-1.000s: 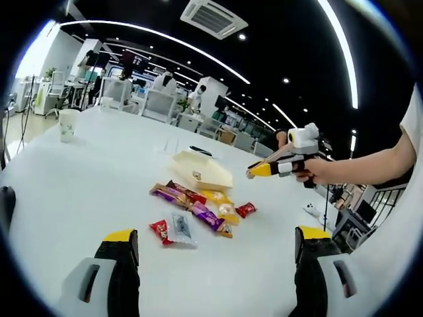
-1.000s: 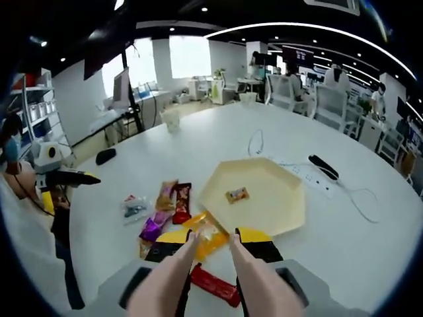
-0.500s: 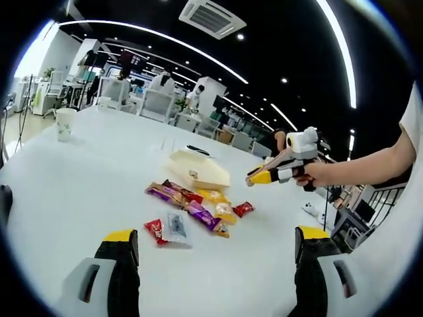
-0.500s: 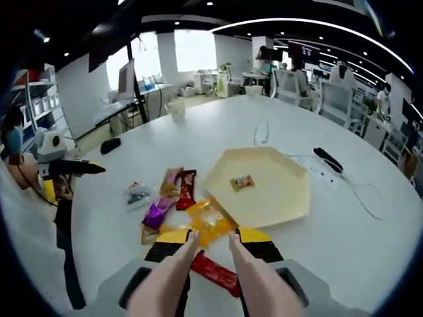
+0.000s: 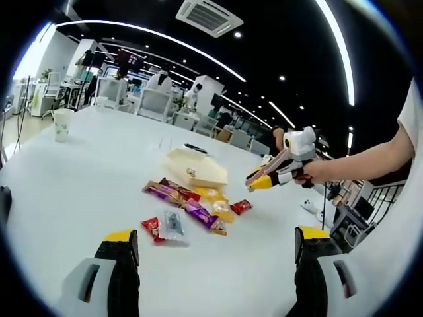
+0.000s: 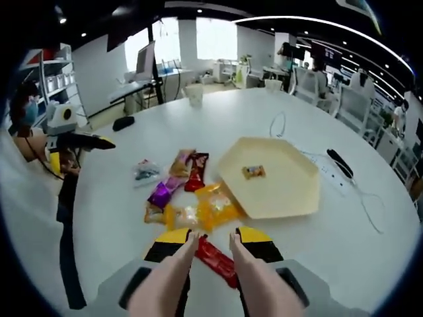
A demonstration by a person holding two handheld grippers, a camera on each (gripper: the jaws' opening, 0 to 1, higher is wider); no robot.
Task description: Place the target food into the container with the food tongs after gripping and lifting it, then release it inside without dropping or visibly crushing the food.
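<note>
- White and smooth, the round table (image 6: 370, 244) leaves broad bare surface on every side of the snack pile at its middle.
- Cream tray (image 6: 291, 198), a flat hexagon with a low rim, sits beside the pile and holds one small wrapped sweet (image 6: 253, 172).
- Glossy wrappers lie loose and overlapping: a yellow packet (image 6: 215, 206), a purple bar (image 6: 161, 194), a dark red bar (image 6: 196, 172), a clear packet (image 6: 145, 172).
- Red packet (image 6: 216, 260) lies nearest, between the tips of the flesh-coloured tongs (image 6: 211, 241) on the right gripper (image 6: 212, 238); whether they touch it I cannot tell. The jaws stand narrow.
- Left gripper (image 5: 213, 249) has jaws set wide, with nothing between them, above the table's near edge.
- A paper cup (image 5: 62, 124) stands far off; a cable (image 6: 357, 191) trails past the tray.
- Open office with desks, chairs and ceiling light strips.
</note>
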